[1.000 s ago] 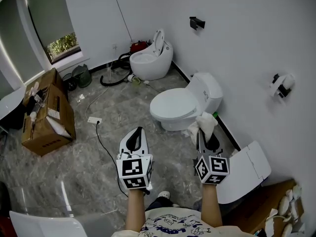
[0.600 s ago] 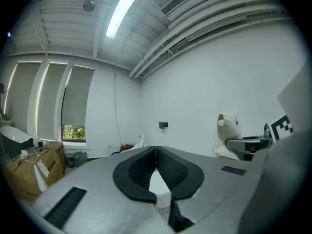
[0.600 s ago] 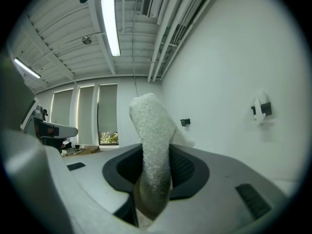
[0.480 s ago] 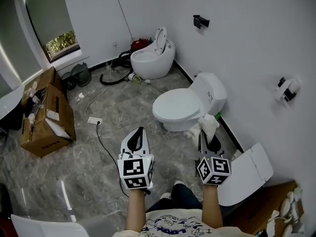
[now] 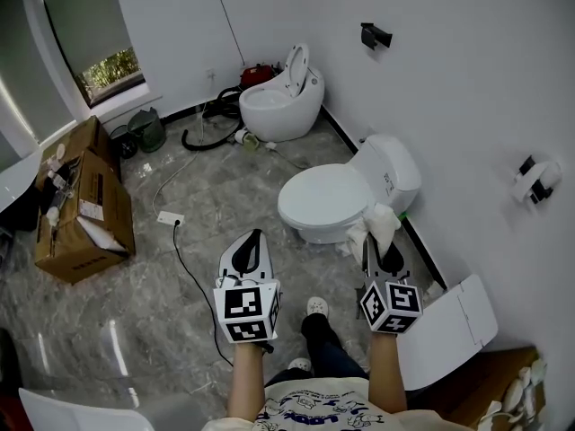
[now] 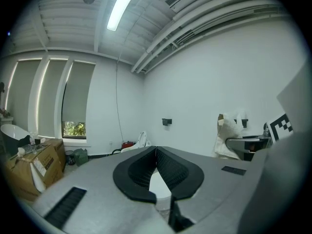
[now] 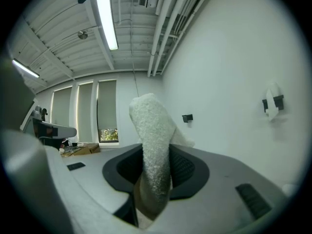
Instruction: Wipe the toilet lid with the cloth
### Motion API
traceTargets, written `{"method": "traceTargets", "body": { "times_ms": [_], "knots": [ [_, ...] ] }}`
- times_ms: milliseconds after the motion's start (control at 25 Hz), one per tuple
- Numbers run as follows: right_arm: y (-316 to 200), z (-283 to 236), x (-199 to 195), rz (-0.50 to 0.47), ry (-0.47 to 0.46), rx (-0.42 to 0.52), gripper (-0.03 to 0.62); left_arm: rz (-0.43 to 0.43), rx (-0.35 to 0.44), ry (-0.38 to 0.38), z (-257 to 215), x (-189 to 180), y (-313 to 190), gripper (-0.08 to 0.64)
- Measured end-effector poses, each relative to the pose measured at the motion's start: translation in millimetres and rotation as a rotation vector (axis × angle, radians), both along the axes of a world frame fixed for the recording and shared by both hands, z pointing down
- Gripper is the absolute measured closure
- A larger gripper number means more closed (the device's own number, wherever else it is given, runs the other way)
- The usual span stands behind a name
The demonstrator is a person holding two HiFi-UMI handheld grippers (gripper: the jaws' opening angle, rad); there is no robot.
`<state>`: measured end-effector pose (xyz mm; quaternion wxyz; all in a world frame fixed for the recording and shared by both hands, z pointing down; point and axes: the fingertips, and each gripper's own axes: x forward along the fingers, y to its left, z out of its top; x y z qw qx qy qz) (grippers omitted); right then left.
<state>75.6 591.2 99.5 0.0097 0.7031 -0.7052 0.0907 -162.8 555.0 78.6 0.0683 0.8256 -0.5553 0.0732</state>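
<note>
Cloth [image 5: 378,224] is pinched upright in the right gripper's [image 5: 375,257] jaws near the closed toilet lid's [image 5: 322,200] right edge, so lay it flat and sweep edge to edge, with the left gripper [image 5: 248,251], jaws pressed together on nothing, held aside.

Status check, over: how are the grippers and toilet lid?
Right gripper shut on cloth. Left gripper shut, empty. Toilet lid closed, cloth off it. Nothing in between.
</note>
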Motion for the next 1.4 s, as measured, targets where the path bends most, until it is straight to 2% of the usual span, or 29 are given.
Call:
{"method": "traceTargets", "body": {
  "times_ms": [680,1040,1400],
  "knots": [
    [-235,-6,94,-0.064,-0.015,0.007,0.469,-0.063,0.023,-0.012,-8,91,-216,0.555],
    [-301,11,127,-0.071,-0.04,-0.027,0.469,-0.061,-0.021,-0.033,9,129,-283,0.555],
    [-361,41,135,-0.057,-0.055,-0.075,0.47,-0.055,-0.062,-0.032,34,136,-350,0.555]
  ]
}}
